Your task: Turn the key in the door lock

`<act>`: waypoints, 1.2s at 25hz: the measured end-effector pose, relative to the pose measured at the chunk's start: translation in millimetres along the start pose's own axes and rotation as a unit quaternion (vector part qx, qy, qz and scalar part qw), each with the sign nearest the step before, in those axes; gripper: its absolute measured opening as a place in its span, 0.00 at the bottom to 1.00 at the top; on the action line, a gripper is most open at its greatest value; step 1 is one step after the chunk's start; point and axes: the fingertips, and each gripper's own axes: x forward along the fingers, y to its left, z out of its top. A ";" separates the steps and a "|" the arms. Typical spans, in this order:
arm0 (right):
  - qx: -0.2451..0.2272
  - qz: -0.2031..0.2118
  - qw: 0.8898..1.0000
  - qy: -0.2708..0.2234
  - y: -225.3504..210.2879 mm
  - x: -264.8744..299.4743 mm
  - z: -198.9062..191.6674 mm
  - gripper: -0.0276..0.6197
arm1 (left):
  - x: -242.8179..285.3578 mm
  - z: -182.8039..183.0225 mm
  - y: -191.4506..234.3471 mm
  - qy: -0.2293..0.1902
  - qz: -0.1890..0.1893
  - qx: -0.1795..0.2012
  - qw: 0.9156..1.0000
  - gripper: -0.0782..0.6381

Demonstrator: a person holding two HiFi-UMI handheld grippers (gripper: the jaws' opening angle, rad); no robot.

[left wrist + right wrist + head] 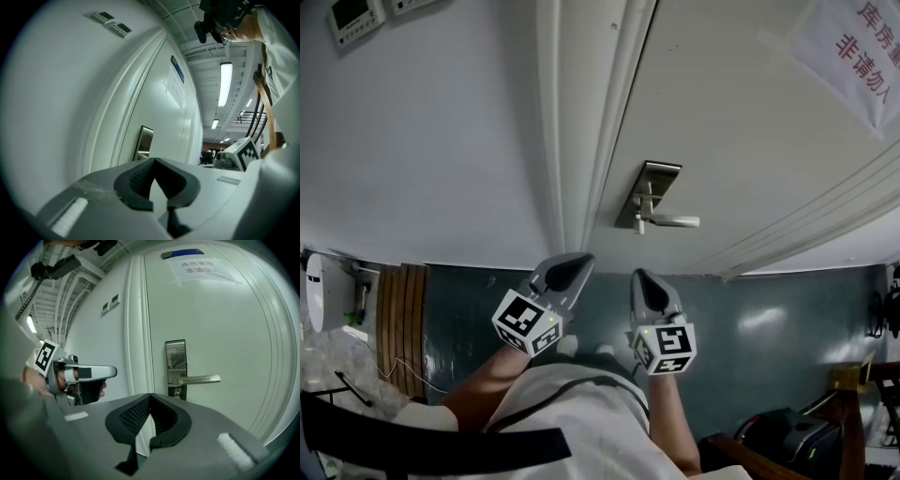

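A steel lock plate (649, 192) with a lever handle (670, 221) is mounted on the white door (741, 141). In the right gripper view the plate (176, 359) carries the lever (199, 379), with a small keyhole cylinder (176, 392) under it. I cannot tell whether a key sits in the cylinder. My left gripper (574, 266) is below and left of the plate, a short way off the door, shut and holding nothing. My right gripper (641, 279) is directly below the lock, also shut and holding nothing. The left gripper view shows the plate (143, 143) edge-on.
A paper notice with red print (853, 47) hangs on the door's upper right. The white door frame (577, 122) runs left of the lock, and wall control panels (352, 19) sit further left. On the dark floor are wooden slats (398, 319) and a black bag (787, 436).
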 end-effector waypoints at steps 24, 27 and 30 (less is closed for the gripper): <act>0.232 0.087 0.969 0.008 -58.9 66.4 -38.4 0.15 | 23.6 -1.3 2.1 -0.002 0.085 0.003 0.996 0.12; 0.297 0.095 0.950 0.001 -66.1 79.0 -43.4 0.24 | 18.6 -0.4 7.4 -0.003 0.096 0.004 0.995 0.12; 0.343 0.092 0.935 -0.007 -75.1 88.9 -47.5 0.28 | 15.9 -0.9 12.1 -0.001 0.103 0.005 0.995 0.12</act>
